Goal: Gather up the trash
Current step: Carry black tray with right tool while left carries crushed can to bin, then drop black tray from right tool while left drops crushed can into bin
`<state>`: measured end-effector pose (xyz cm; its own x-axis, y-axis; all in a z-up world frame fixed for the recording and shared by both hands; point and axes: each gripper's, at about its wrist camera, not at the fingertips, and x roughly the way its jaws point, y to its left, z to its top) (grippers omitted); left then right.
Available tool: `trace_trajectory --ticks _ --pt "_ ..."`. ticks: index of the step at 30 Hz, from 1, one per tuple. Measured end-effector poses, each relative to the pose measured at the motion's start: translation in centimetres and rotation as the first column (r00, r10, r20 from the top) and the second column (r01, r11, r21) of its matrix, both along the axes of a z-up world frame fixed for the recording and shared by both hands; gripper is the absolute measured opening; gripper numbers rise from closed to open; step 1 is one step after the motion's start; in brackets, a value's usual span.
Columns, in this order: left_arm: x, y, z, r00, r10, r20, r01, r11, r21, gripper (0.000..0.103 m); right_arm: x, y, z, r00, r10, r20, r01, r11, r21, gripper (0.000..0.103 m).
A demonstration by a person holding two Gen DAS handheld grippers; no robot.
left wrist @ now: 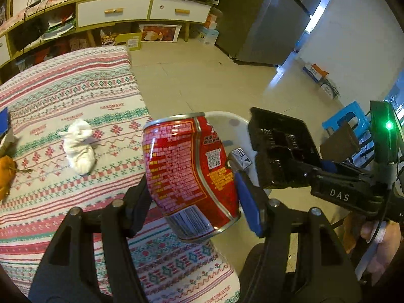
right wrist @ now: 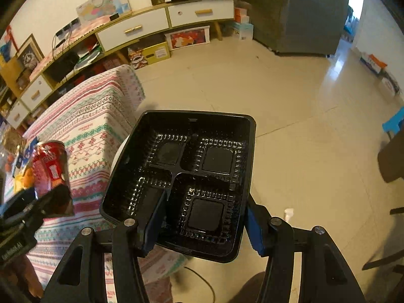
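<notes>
My left tool (left wrist: 194,202) pinches a dented red can (left wrist: 188,174) at the lower centre of the left wrist frame, pads on both its sides, can tilted above the table (left wrist: 63,96) edge. My right tool (right wrist: 202,227) grips a black compartment tray (right wrist: 184,176) at the centre of the right wrist frame, one pad inside the tray, one outside its right wall. In the left wrist frame, a white bin (left wrist: 227,123) rim shows just behind the can, partly hidden, with the tray beside it on the right. Left of the can, a crumpled white tissue (left wrist: 79,146) lies on the patterned tablecloth. Upper frame: a cabinet (left wrist: 113,12) and a grey fridge (left wrist: 272,25) stand on the tiled floor (left wrist: 202,80).
</notes>
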<state>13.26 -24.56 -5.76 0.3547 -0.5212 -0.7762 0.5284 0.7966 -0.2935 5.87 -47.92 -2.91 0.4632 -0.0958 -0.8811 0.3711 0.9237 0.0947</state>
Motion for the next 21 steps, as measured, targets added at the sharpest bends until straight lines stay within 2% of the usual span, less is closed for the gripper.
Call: trace_trajectory --ticks 1,3,4,11,15,18,21 --pt "0.0 -0.2 -0.1 1.000 0.001 -0.002 -0.001 1.000 0.002 0.065 0.2 0.1 0.1 1.000 0.006 0.019 -0.006 1.000 0.024 0.061" --pt "-0.1 -0.5 -0.4 1.000 0.002 -0.005 -0.002 1.000 0.005 0.065 0.3 0.2 0.4 0.999 0.006 0.034 -0.007 0.999 0.049 0.071" --pt "-0.2 -0.5 -0.4 1.000 0.002 -0.007 -0.002 1.000 0.006 0.065 0.3 0.4 0.6 0.999 0.006 0.038 -0.008 0.999 0.046 0.071" --pt "0.3 -1.3 -0.7 1.000 -0.012 -0.024 0.013 1.000 0.010 0.065 0.2 0.4 0.5 1.000 -0.006 0.003 0.006 1.000 -0.006 0.072" --pt "0.8 -2.3 -1.1 0.999 -0.032 -0.034 0.032 0.999 0.011 0.065 -0.8 -0.4 0.4 0.999 -0.032 -0.015 0.032 0.999 -0.012 0.072" --pt "1.2 -3.4 -2.1 0.997 -0.045 -0.070 0.045 0.999 -0.002 0.065 -1.8 -1.3 0.3 0.998 -0.049 -0.029 0.049 0.999 -0.012 0.073" --pt "1.1 -4.3 -2.6 0.995 -0.072 -0.067 0.071 0.997 -0.010 0.065 -2.6 -2.0 0.2 0.998 -0.055 -0.037 0.054 0.998 -0.027 0.073"
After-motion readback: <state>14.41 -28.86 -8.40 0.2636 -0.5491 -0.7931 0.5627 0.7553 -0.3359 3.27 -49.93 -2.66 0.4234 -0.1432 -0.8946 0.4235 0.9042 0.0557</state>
